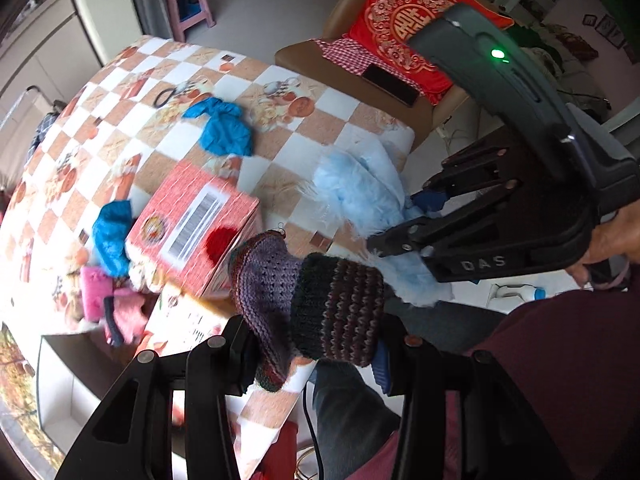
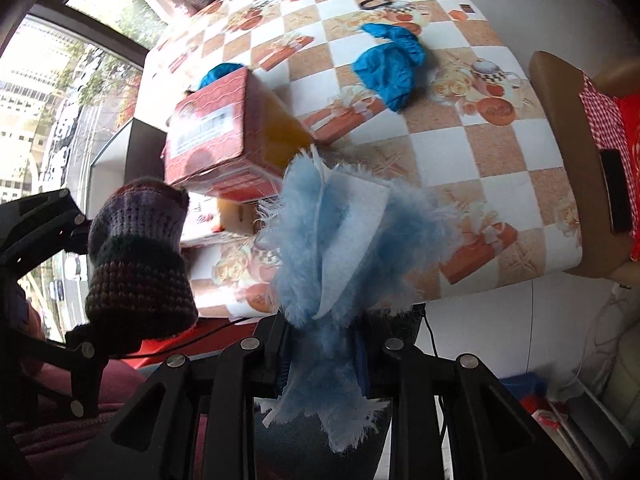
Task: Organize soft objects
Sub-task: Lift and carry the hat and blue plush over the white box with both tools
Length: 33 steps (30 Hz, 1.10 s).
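Observation:
My left gripper is shut on a dark striped knitted piece, held above the table's near edge; it also shows in the right wrist view. My right gripper is shut on a fluffy light-blue piece, held just off the table edge; it also shows in the left wrist view. An open red cardboard box stands on the checkered tablecloth beside both grippers. A crumpled blue cloth lies farther back. Another blue cloth and pink soft items lie left of the box.
A black hair tie lies near the table's far side. A brown chair with a red cushion and a black phone stands beyond the table. A window is on the left. The person's legs are below the grippers.

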{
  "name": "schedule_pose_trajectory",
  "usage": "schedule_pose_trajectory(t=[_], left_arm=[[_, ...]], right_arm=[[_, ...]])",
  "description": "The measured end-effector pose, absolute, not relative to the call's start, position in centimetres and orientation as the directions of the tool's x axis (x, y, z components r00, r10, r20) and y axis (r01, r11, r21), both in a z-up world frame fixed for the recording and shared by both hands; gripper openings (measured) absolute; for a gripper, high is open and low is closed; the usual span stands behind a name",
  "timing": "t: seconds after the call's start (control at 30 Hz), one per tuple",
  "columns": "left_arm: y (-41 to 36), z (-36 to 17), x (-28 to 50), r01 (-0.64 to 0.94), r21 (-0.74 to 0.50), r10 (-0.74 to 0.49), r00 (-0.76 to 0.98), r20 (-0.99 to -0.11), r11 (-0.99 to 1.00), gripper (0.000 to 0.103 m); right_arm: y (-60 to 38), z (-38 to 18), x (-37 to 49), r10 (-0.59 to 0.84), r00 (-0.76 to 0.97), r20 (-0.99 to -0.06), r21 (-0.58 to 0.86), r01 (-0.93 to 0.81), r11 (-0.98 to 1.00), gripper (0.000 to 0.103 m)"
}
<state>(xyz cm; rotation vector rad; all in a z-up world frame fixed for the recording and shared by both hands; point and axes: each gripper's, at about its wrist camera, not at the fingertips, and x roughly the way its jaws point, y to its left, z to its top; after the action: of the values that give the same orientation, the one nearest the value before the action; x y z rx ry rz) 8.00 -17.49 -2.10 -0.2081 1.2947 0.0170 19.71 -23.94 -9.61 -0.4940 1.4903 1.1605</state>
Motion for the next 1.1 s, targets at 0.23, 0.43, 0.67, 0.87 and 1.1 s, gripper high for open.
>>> schedule_pose_trajectory(t=[0.23,0.43,0.67,0.87,1.1], left_arm=[[-15.1,-1.8,2.8,-0.256,-0.124,-0.051,0.273,-0.961,0.959,0.048],[-13.0,-2.2,-0.7,-0.414,-0.117,0.003,0.279,-0.96,0.903,0.048],[-9.8,-1.6,-5.9,-0.61,-0.137,0.08,0.315,-0.946,0.78,0.048],[-7.4,-1.3,-10.0,-0.749,-0.137,0.164,0.312,-0.936,0.648,0.048],[-5.4,-1.0,-14.2,-0.857,-0.131,0.254,0.289,-0.923,0.498,0.048]], right_arm=[[-21.2,-8.1,14.4,0.233,-0.327,-0.916,0.374,-0.906,0.198,0.026],[-18.2,-7.1,11.0,0.201,-0.337,-0.92,0.356,-0.932,0.065,0.026],[-14.9,-5.9,7.9,0.182,-0.359,-0.916,0.358,-0.933,-0.039,0.026],[-11.7,-4.0,4.9,0.19,-0.363,-0.912,0.341,-0.93,-0.138,0.026],[-8.0,-2.3,1.6,0.197,-0.366,-0.909,0.324,-0.921,-0.217,0.026]])
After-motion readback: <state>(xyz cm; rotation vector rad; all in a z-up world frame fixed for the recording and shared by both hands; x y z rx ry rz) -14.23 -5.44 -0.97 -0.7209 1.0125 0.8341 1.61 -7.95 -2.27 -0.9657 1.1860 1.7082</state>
